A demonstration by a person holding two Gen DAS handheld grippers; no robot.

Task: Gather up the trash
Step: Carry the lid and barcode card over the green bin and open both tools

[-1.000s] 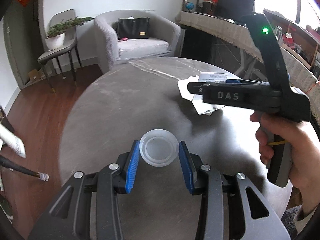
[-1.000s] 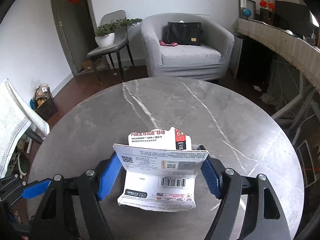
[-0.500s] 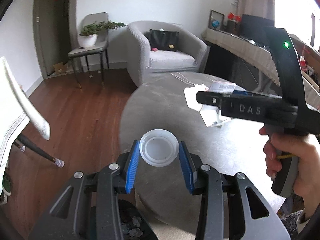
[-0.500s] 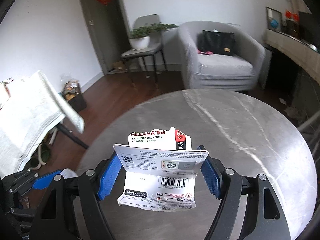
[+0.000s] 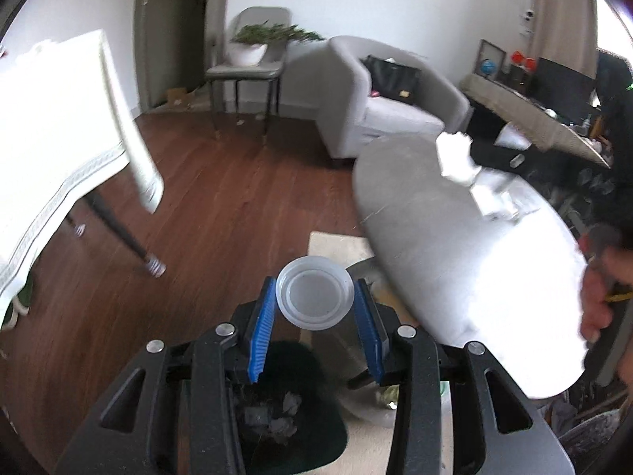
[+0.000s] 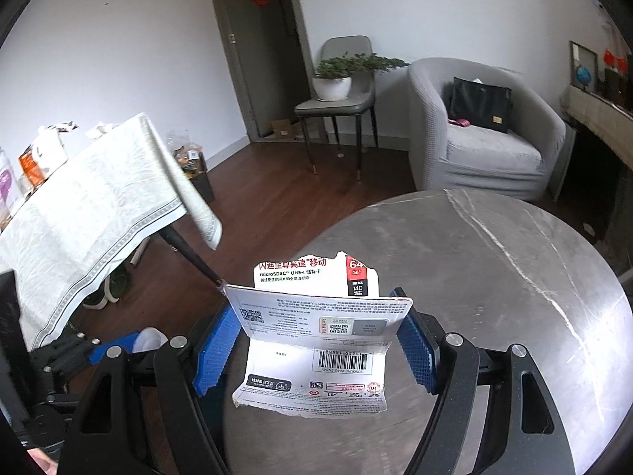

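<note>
My left gripper (image 5: 314, 308) is clamped on a translucent plastic lid (image 5: 314, 297), held in the air past the bench's (image 5: 455, 237) left edge, above the dark trash bin (image 5: 292, 407) on the floor. My right gripper (image 6: 316, 340) pinches a torn microSD card package (image 6: 316, 332) between its blue pads (image 6: 215, 350), over the bench's near left edge.

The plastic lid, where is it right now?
In the left wrist view the plastic lid sits pinched in the left claw, held in the air above the dark trash bin, just left of the round table.
</note>
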